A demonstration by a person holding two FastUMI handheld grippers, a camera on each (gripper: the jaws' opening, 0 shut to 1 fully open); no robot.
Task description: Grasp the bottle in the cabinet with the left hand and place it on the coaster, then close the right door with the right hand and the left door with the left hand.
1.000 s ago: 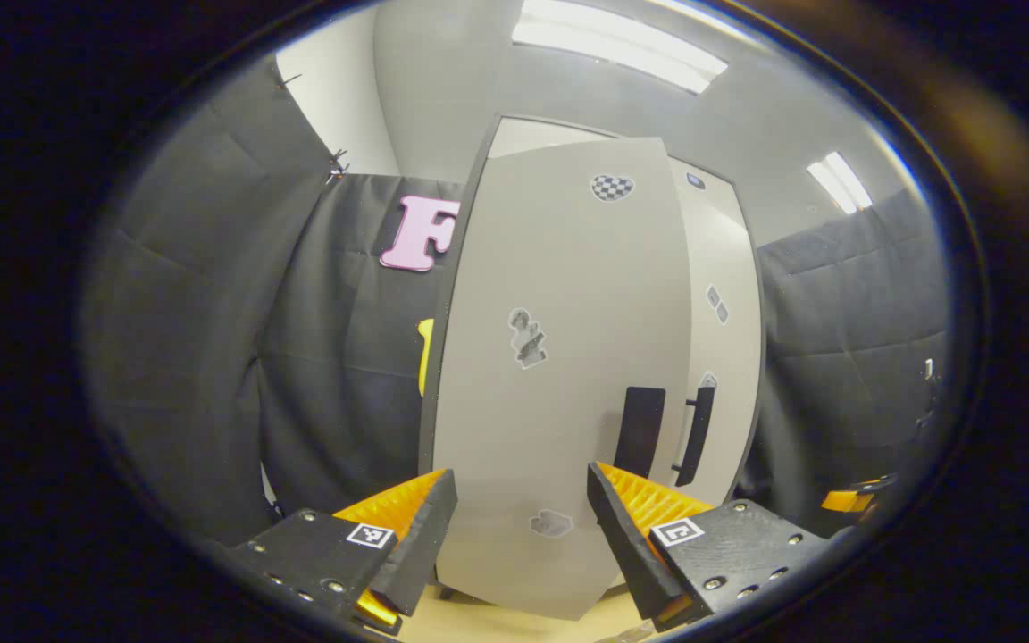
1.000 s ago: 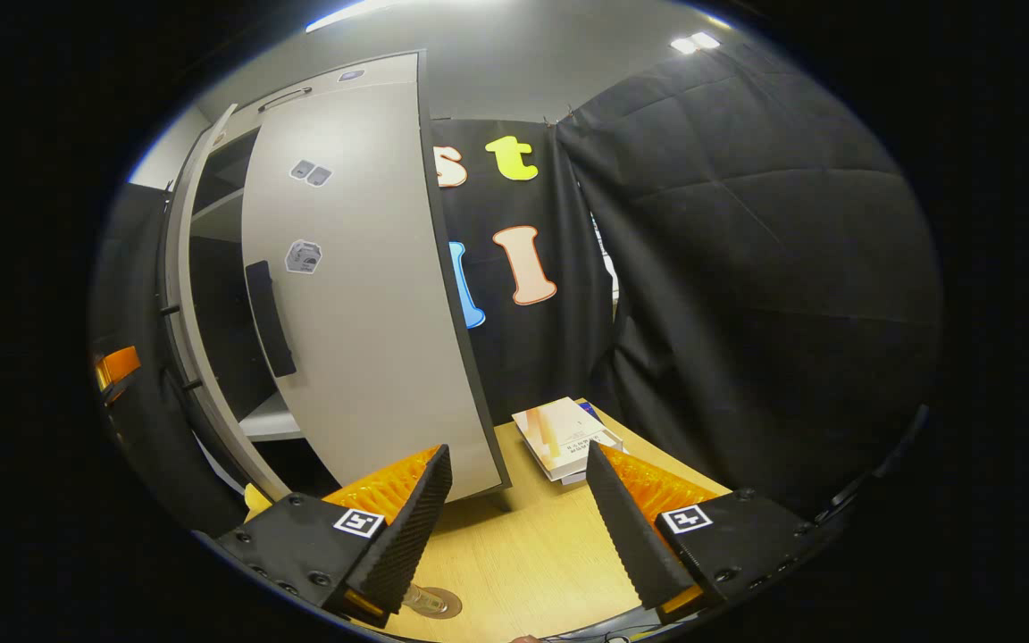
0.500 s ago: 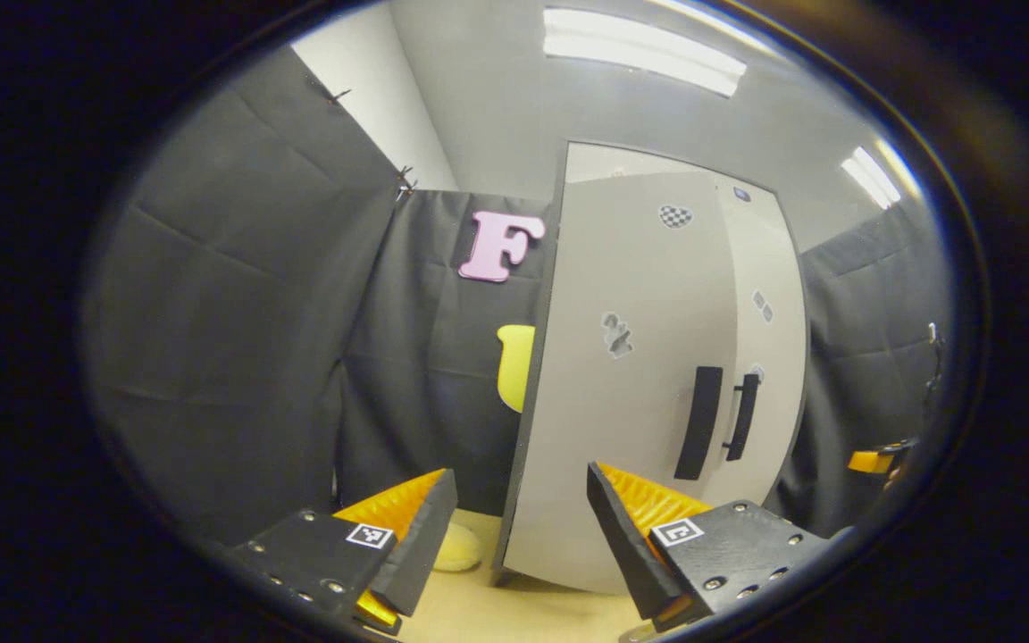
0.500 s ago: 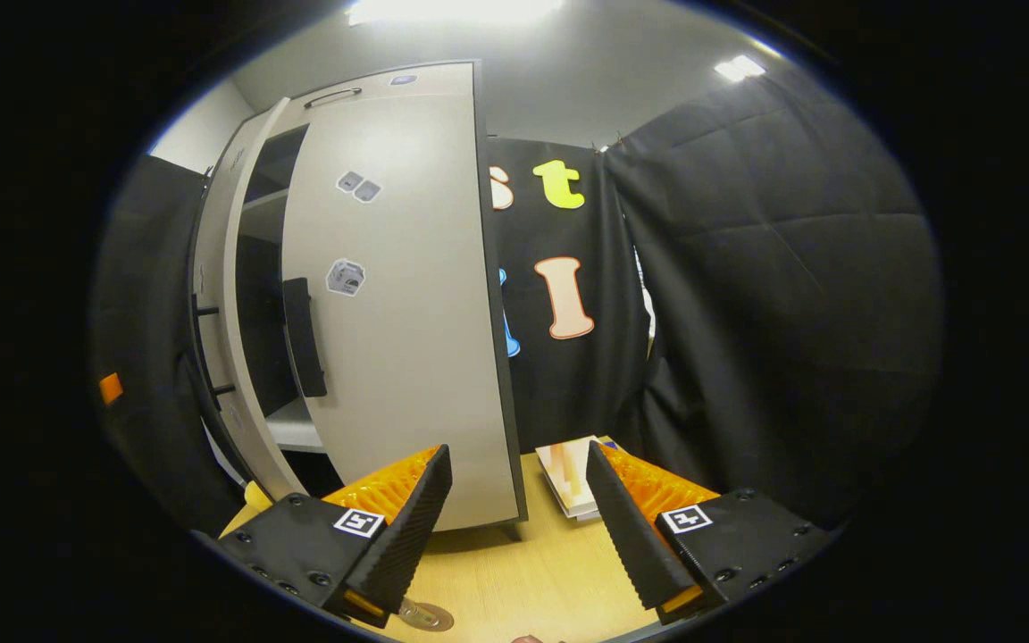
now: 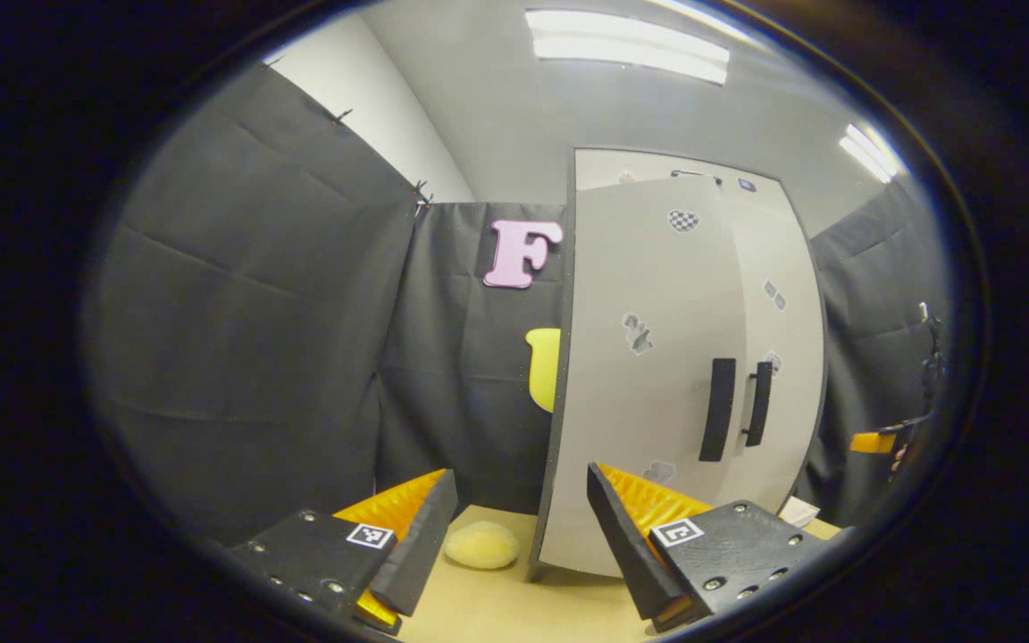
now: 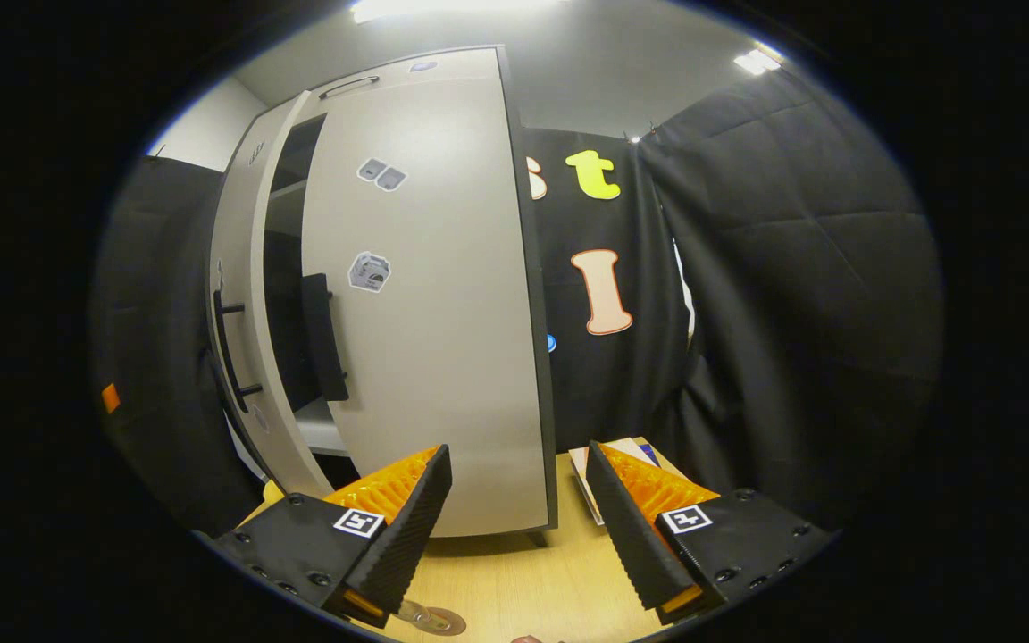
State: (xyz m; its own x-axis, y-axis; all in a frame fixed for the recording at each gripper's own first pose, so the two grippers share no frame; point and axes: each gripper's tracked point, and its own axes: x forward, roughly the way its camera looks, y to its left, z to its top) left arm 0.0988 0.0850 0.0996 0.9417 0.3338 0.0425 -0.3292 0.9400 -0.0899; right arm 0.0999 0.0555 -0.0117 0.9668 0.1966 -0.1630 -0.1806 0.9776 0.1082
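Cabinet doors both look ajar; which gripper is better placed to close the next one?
Right: the right gripper, open, points straight at the right door, which stands ajar, and the task shuts that door first.

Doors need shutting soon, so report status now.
Left gripper open, empty. Right gripper open, empty, facing the grey right cabinet door, which stands ajar. Grey left cabinet door not flush either. Nothing seen blocking either door.

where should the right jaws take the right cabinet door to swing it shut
Probably the black vertical handle on the right door, near its free edge. The right gripper is open; come at the handle from the front, jaws on either side of the bar. The door stands ajar, so pushing its face would also work.
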